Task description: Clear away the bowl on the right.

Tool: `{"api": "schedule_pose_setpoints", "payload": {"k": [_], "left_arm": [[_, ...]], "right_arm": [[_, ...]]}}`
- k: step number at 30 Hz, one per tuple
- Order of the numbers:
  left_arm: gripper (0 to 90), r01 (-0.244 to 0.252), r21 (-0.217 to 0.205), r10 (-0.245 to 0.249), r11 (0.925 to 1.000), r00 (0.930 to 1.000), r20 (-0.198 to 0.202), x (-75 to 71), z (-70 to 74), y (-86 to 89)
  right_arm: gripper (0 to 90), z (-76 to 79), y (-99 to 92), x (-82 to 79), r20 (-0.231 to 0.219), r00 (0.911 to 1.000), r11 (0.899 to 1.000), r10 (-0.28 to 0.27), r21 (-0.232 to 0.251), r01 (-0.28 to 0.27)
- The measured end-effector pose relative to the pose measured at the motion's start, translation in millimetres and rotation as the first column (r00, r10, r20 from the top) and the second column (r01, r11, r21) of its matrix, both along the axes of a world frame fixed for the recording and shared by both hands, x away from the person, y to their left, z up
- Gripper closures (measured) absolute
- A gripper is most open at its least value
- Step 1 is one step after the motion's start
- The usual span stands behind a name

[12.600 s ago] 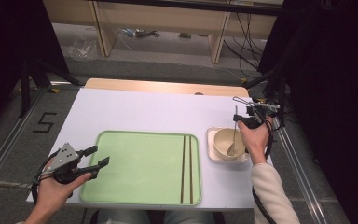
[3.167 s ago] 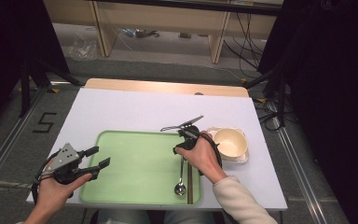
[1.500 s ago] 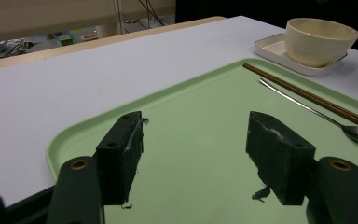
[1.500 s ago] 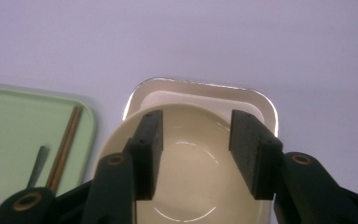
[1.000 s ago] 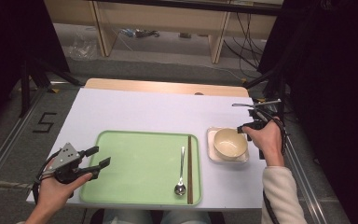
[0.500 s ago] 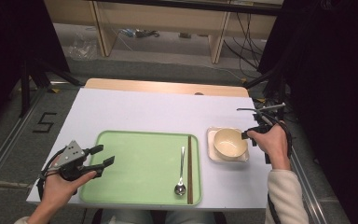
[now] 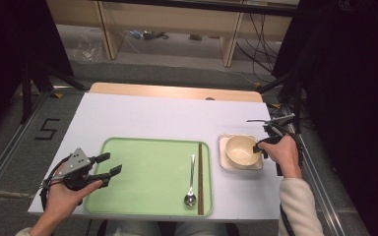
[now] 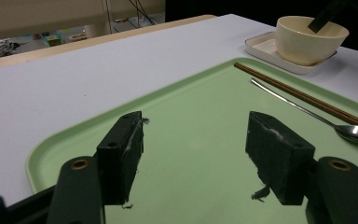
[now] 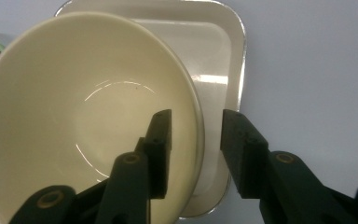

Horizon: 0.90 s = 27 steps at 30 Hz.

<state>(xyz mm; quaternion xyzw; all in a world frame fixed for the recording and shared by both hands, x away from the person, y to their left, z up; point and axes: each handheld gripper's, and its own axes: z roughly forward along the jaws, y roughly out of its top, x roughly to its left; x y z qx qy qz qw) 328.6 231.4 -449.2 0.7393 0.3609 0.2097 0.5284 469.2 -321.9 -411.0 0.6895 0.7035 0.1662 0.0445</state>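
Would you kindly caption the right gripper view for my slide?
Right gripper straddles the cream bowl's rim above a square plate, jaws closing, not yet gripping.

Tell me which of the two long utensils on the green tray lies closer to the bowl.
The brown chopsticks: they lie along the tray's right edge, between the metal spoon and the bowl.
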Motion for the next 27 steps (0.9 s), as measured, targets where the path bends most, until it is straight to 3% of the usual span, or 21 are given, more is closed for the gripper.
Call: {"api": "schedule_pose_setpoints", "payload": {"k": [1, 2, 3, 4, 5, 6, 7, 8, 10, 11, 13, 16, 19, 20, 22, 23, 27], "left_arm": [[36.7, 0.001, -0.006, -0.001, 1.0, 1.0, -0.002, -0.4, -0.5, 0.4], [36.6, -0.011, -0.007, 0.011, 0.9999, 0.9999, -0.009, -1.7, -0.4, 0.6], [36.6, -0.005, 0.0, 0.005, 1.0, 1.0, -0.002, -1.9, -0.2, 1.9], [36.6, -0.012, -0.012, 0.012, 0.9999, 0.9999, -0.009, -2.8, -0.4, 1.8], [36.6, -0.017, -0.013, 0.017, 0.9998, 0.9998, -0.006, -3.4, -0.3, 2.2], [36.6, -0.011, -0.004, 0.011, 0.9999, 0.9999, -0.002, -3.6, 0.0, 3.1], [36.6, -0.015, -0.009, 0.015, 0.9998, 0.9999, -0.005, -4.1, -0.2, 3.1], [36.6, -0.012, -0.014, 0.012, 0.9998, 0.9999, -0.003, -3.9, -0.4, 3.2], [36.5, -0.013, -0.008, 0.013, 0.9999, 0.9999, -0.001, -4.2, -0.1, 3.4], [36.5, -0.012, -0.01, 0.012, 0.9999, 0.9999, -0.002, -4.1, -0.2, 3.3], [36.5, -0.014, -0.014, 0.014, 0.9998, 0.9999, -0.006, -4.1, -0.4, 2.8], [36.5, -0.012, -0.004, 0.012, 0.9999, 0.9999, -0.005, -4.0, 0.0, 2.9], [36.5, -0.013, -0.006, 0.013, 0.9999, 0.9999, -0.006, -4.0, 0.0, 2.4], [36.5, -0.015, -0.01, 0.015, 0.9998, 0.9998, -0.009, -4.2, -0.1, 2.0], [36.5, -0.016, -0.013, 0.016, 0.9998, 0.9998, -0.011, -4.2, -0.2, 1.7], [36.5, -0.018, -0.01, 0.017, 0.9998, 0.9998, -0.011, -4.3, -0.2, 1.7], [36.6, -0.001, -0.001, 0.001, 1.0, 1.0, 0.0, -3.1, -0.2, 2.3]], "right_arm": [[68.1, -2.2, -0.7, 1.3, 0.014, 0.9997, 1.0, 0.019, -0.012, -0.018], [69.5, -3.5, 2.4, 2.8, -0.019, 0.9998, 1.0, -0.001, 0.001, 0.001], [70.1, -5.8, 1.1, 4.4, -0.022, 0.9995, 1.0, 0.024, 0.006, -0.024], [71.2, -7.0, 4.3, 4.7, -0.03, 0.9995, 1.0, -0.007, 0.013, 0.008], [72.7, -9.1, 1.4, 6.7, -0.03, 0.9991, 0.999, 0.031, -0.006, -0.032], [74.2, -8.8, 4.7, 6.7, -0.055, 0.9985, 1.0, -0.007, 0.003, 0.008], [75.6, -11.2, 5.1, 7.0, -0.045, 0.9989, 1.0, -0.013, 0.007, 0.013], [77.0, -12.3, 1.6, 8.5, -0.055, 0.998, 0.999, 0.031, -0.01, -0.032], [79.4, -13.6, 5.4, 9.3, -0.073, 0.9973, 1.0, -0.01, 0.006, 0.01], [81.8, -17.6, 2.1, 10.0, -0.02, 0.9991, 0.999, 0.038, -0.018, -0.039], [83.9, -16.3, 4.5, 11.0, -0.081, 0.9967, 1.0, -0.003, -0.012, 0.002], [84.5, -18.7, 1.3, 11.0, -0.043, 0.9989, 1.0, 0.018, 0.001, -0.018], [85.3, -17.2, -1.0, 10.9, -0.046, 0.9984, 0.999, 0.034, 0.004, -0.034], [85.3, -16.3, 1.1, 10.3, -0.053, 0.9986, 1.0, 0.006, 0.021, -0.005], [85.3, -15.0, -0.8, 10.3, -0.044, 0.9986, 1.0, 0.028, 0.015, -0.027], [85.3, -14.2, 2.1, 9.6, -0.039, 0.9991, 0.998, -0.014, 0.056, 0.016], [85.2, -10.4, 1.8, 9.4, -0.045, 0.999, 0.999, -0.005, 0.047, 0.007]]}}
